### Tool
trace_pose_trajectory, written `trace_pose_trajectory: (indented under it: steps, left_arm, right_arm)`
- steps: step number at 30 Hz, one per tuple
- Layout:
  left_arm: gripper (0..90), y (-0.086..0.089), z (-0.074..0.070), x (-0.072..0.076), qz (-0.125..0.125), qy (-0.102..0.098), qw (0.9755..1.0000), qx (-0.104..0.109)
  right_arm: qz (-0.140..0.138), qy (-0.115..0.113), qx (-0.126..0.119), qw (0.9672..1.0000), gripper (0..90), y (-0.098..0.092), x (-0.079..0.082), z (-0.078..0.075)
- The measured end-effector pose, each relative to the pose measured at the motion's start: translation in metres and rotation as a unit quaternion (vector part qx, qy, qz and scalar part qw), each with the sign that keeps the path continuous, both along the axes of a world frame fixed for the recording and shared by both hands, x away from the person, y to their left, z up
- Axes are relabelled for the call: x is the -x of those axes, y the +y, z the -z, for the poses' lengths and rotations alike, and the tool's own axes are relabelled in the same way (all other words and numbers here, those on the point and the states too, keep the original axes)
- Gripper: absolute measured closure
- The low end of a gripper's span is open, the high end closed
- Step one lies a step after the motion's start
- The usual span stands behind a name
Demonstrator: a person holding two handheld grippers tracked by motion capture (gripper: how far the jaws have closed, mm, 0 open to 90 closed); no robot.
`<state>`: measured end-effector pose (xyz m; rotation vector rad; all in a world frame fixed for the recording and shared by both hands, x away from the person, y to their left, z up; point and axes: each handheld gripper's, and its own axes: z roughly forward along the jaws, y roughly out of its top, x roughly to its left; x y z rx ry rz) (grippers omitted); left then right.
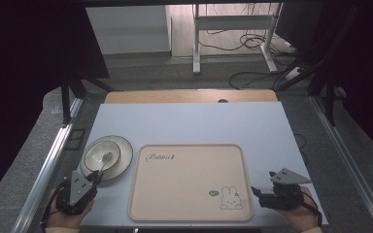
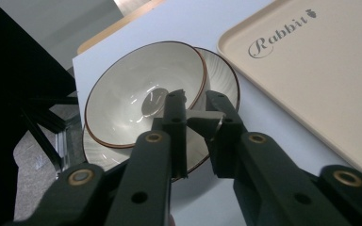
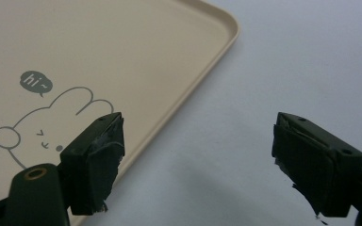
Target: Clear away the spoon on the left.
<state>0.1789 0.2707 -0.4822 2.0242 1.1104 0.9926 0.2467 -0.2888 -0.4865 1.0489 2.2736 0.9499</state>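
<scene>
Desk: pale blue top (image 1: 189, 124) in a dim room, a wooden strip along its far edge, cables and a metal stand on the floor beyond.

Nearest, right: right tool (image 1: 264, 192), held low by the tray's near right corner, its jaws standing wide apart over bare desk with nothing between them.

Nearest, left: left tool (image 1: 96, 176), jaws drawn in on the near rim of the bowl (image 2: 143, 94), one jaw inside, one outside. The pads seem to pinch the rim.

Centre: beige tray (image 1: 189, 182), printed with a rabbit and the word "Rabbit", nothing on it.

Left, farther: the bowl sits on a plate (image 2: 224, 70), both white with brown rims, just left of the tray.

Step in hand, by judgement: gripping the bowl. Next move likely calls for lifting it straight off the plate, kept level, then over to the tray.
</scene>
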Motion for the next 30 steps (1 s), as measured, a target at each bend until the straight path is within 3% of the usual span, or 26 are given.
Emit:
trace_pose_trajectory:
  steps: [30]
  left_arm:
    - [89.4, 0.002, -0.0039, -0.0024, -0.009, -0.027, 0.9996, -0.003]
  right_arm:
    - [-0.004, -0.002, 0.01, 0.9999, 17.5, 0.0011, -0.0003, 0.0011]
